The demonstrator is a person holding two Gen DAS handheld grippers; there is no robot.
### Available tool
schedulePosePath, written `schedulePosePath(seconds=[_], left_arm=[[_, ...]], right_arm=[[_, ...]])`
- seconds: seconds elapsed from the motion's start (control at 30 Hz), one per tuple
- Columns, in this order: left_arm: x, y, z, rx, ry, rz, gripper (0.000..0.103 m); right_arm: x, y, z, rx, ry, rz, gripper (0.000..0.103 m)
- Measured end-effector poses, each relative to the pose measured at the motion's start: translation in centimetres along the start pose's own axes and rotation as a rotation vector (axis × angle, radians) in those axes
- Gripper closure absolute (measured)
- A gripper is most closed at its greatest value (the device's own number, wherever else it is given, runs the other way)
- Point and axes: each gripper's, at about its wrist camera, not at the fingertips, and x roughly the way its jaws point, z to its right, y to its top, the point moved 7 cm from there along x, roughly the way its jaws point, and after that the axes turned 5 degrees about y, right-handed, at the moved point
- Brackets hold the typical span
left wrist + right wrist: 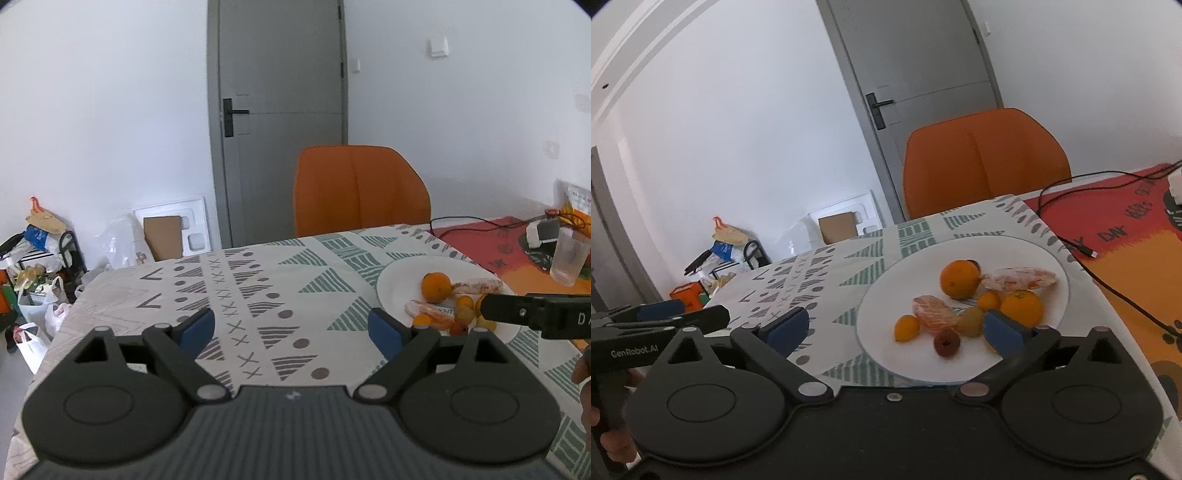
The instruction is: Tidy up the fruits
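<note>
A white plate (886, 306) holds two oranges (958, 278), smaller yellow-orange fruits (907, 328), a dark red fruit (946, 343) and two plastic-wrapped pieces (932, 314). My right gripper (895, 328) is open and empty, low over the plate's near edge, its right finger beside the near orange (1021, 308). My left gripper (291, 330) is open and empty over the patterned tablecloth (240, 288), left of the plate (399, 284). The right gripper's body (535, 314) shows at the right of the left wrist view, over the plate.
An orange chair (360, 188) stands behind the table. A red mat (1126, 221) with a black cable (1108, 288) lies right of the plate. A clear glass (569, 258) stands at far right. Bags and boxes (40, 266) clutter the floor by the wall.
</note>
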Motion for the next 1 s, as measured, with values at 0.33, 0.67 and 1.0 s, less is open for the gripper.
schedulePosePath(seconds=[0.33, 0.67, 1.0], left_arm=[[-1.9, -0.8, -3.1, -0.088, 0.017, -0.013, 0.009], [-3.4, -2.2, -6.6, -0.148, 0.054, -0.041, 0.004], [-4.3, -3.6, -8.7, -0.176, 0.083, -0.062, 0.004]], right_arm=[[-1.4, 0.6, -3.0, -0.093, 0.011, 0.006, 0.0], [-1.8, -0.1, -4.6, -0.107, 0.014, -0.014, 0.0], [-1.9, -1.4, -5.0, -0.097, 0.005, -0.049, 0.0]])
